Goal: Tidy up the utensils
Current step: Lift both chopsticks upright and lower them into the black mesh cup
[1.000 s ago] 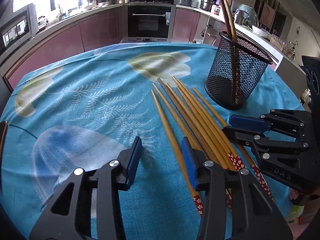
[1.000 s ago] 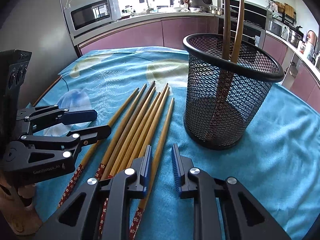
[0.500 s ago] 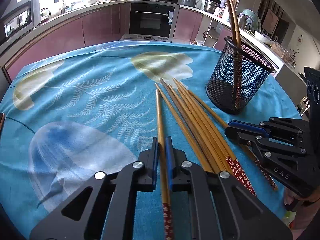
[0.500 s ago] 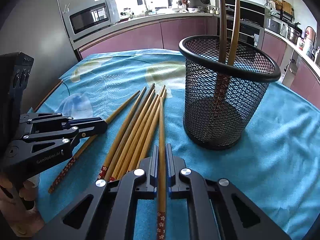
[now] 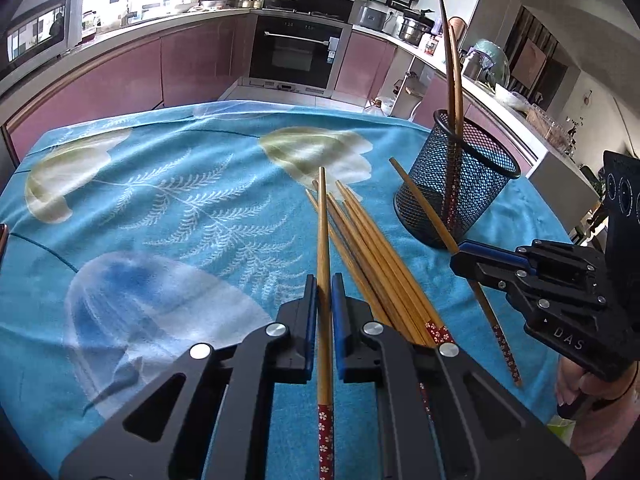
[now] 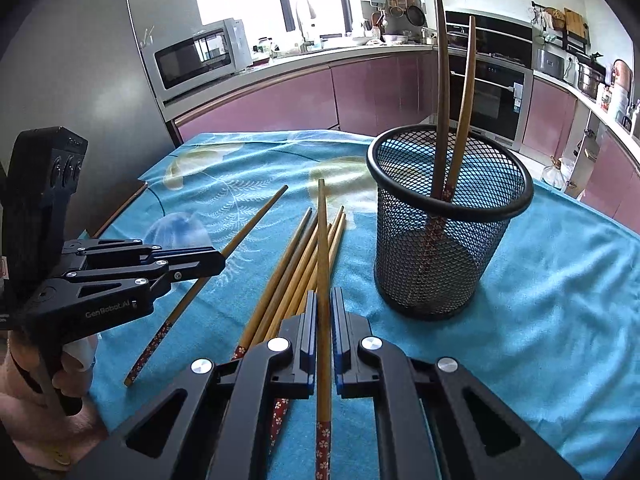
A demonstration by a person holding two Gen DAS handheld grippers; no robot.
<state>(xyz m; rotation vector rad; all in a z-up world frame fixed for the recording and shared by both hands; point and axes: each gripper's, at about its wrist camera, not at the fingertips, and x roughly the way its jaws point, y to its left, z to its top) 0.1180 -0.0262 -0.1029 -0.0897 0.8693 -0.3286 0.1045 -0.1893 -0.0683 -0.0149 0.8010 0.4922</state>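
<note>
Left hand-held gripper [image 5: 324, 304]: closed on one chopstick [image 5: 323, 240], clamped near the patterned end, long bare tip forward over the worktop [image 5: 160, 200]. Likely slip or pivot between pads [image 5: 310, 320] if swung fast; thin round shaft, short grip.

Loose chopsticks [image 5: 372, 248]: bundled just right of the held one, near the worktop's front edge. Risk of being swept or rolled off by a low pass.

Right hand-held gripper [image 6: 325, 312]: closed on a second chopstick [image 6: 322, 240], same grip. Possible crossing of the two sticks.

Mesh holder [image 6: 448, 232]: right side, two chopsticks upright inside. Light, open rim; tip striking the rim could topple it.
</note>
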